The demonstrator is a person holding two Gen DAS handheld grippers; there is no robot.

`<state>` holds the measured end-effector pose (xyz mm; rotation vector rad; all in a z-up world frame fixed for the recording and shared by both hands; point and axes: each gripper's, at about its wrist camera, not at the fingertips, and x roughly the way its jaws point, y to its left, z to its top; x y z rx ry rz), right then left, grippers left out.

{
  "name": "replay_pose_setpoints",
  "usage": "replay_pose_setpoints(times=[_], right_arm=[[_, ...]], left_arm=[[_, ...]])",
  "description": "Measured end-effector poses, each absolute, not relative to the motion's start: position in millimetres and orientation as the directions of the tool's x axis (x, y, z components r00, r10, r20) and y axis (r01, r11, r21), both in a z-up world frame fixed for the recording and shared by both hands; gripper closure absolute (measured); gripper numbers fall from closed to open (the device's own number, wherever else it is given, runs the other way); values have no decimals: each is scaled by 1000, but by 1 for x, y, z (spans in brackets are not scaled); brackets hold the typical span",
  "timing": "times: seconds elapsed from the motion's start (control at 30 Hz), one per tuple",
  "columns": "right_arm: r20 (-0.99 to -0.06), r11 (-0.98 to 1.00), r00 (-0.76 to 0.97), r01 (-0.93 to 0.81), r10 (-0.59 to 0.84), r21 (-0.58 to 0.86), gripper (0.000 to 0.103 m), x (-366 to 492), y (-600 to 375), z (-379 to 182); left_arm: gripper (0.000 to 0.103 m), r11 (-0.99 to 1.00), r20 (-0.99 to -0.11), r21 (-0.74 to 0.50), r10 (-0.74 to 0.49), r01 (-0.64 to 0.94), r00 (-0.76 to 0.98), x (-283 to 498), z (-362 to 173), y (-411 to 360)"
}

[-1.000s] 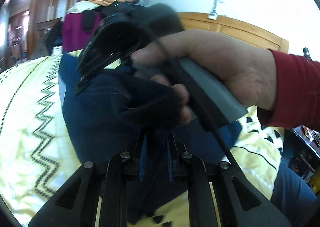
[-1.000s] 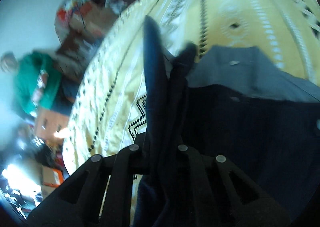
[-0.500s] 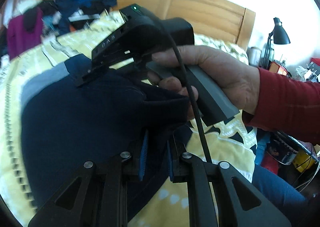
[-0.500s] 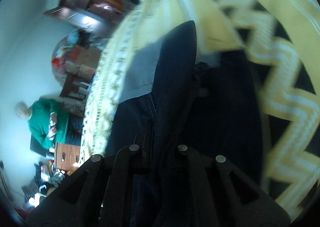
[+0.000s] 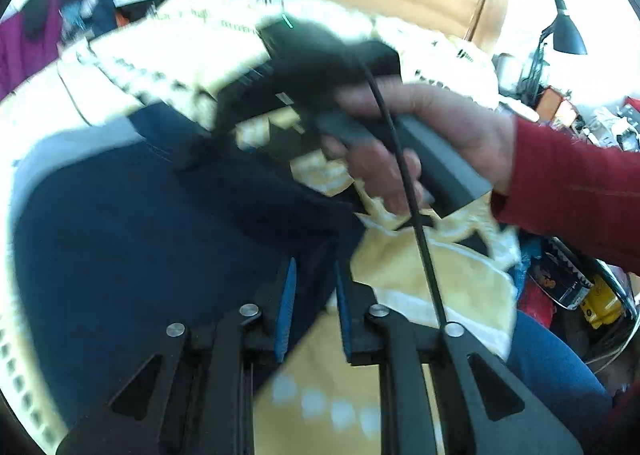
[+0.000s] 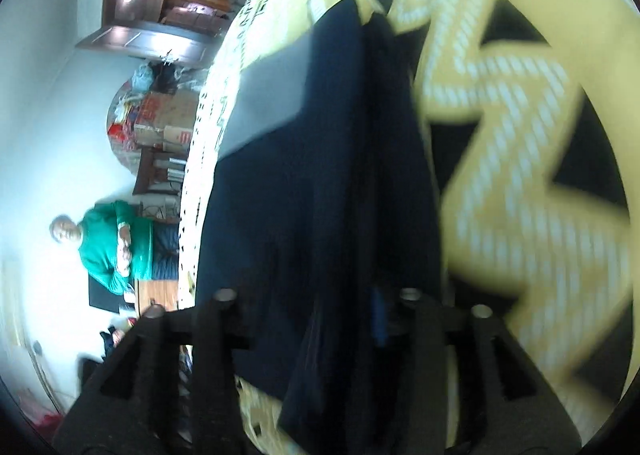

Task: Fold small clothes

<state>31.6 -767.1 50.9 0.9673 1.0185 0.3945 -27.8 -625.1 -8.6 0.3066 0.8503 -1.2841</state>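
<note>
The navy garment lies spread on the yellow zigzag bedspread, its grey band at the far end, with 1 near edge lifted off the bed by both tools. The left gripper has its 2 blue-lined fingers drawn close together on a pinch of that edge, the cloth running forward and left from the tips. The right gripper is also clamped down on a bunched fold of the same cloth, which hangs over its fingers and hides most of them. In the left view the right hand with its tool sits just ahead of the left tips, so the 2 grips are close together along 1 hem. The garment's long axis runs away from both claws toward the grey band, so the fold probably carries the held edge forward along that line.
</note>
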Motion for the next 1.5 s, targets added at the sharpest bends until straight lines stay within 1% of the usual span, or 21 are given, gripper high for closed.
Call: replay_pose_setpoints(times=[0.07,0.1,0.2,0.33,0.4,0.43,0.47,0.63,0.7,0.77,0.8,0.87,0.9,0.97,1.03,1.13,1.17,1.23,1.37,1.43,1.5], right_arm=[[-537,552,499,133,680,823,47,13,-757,56],[-540,557,498,130,678,820,47,7,-755,57],[-555,578,484,117,677,807,44,-5,-743,60],[-579,597,467,127,668,792,43,-6,-737,53],[-613,632,458,133,644,763,58,-12,-741,45],[-654,674,459,147,602,724,84,-13,-741,46],[-666,683,467,164,582,712,97,-16,-747,46],[-573,611,536,129,619,781,100,-35,-768,60],[-566,599,534,132,628,790,100,-38,-768,56],[-586,610,525,150,618,778,101,-37,-768,48],[-592,612,527,161,610,774,101,-37,-770,44],[-582,590,541,183,608,786,101,-40,-779,39],[-576,586,545,180,609,790,101,-41,-782,39],[-579,599,544,166,607,784,101,-42,-783,42],[-591,597,532,186,607,781,101,-42,-784,35],[-575,549,510,219,640,806,101,-41,-779,19],[-572,547,512,217,641,808,101,-43,-779,19],[-598,591,509,199,620,782,99,-45,-776,28],[-663,686,500,172,557,707,98,-39,-763,45],[-674,692,491,181,552,699,98,-35,-761,42],[-670,678,492,198,556,708,99,-32,-761,39]], left_arm=[[65,339,-681,-226,-726,913,101,-37,11,-591],[59,373,-671,-216,-728,902,140,-40,18,-572],[49,490,-664,-183,-701,852,260,-41,28,-523],[48,600,-700,-194,-639,776,319,-32,11,-488],[48,610,-709,-200,-630,767,316,-25,0,-485],[48,609,-715,-201,-626,767,310,-22,-7,-488],[48,610,-724,-193,-617,769,308,-21,-13,-492],[48,686,-745,-134,-546,716,384,-7,-35,-510],[40,708,-746,-126,-530,695,404,-1,-42,-519],[39,714,-773,-68,-479,697,416,3,-57,-530],[48,721,-796,-40,-442,692,414,6,-67,-533],[51,722,-803,16,-403,691,440,5,-69,-530],[55,718,-788,105,-362,688,498,-2,-60,-529],[54,692,-755,204,-339,692,562,-17,-40,-522],[52,658,-759,249,-324,711,565,-22,-38,-519],[53,566,-857,196,-298,801,420,-19,-80,-524],[57,565,-853,171,-325,807,408,-19,-80,-520],[56,589,-853,119,-351,799,386,-17,-67,-507],[56,664,-756,27,-476,747,450,-23,-13,-469],[56,694,-693,-5,-521,720,498,-16,11,-464],[56,680,-667,-32,-560,732,491,-5,15,-474]])
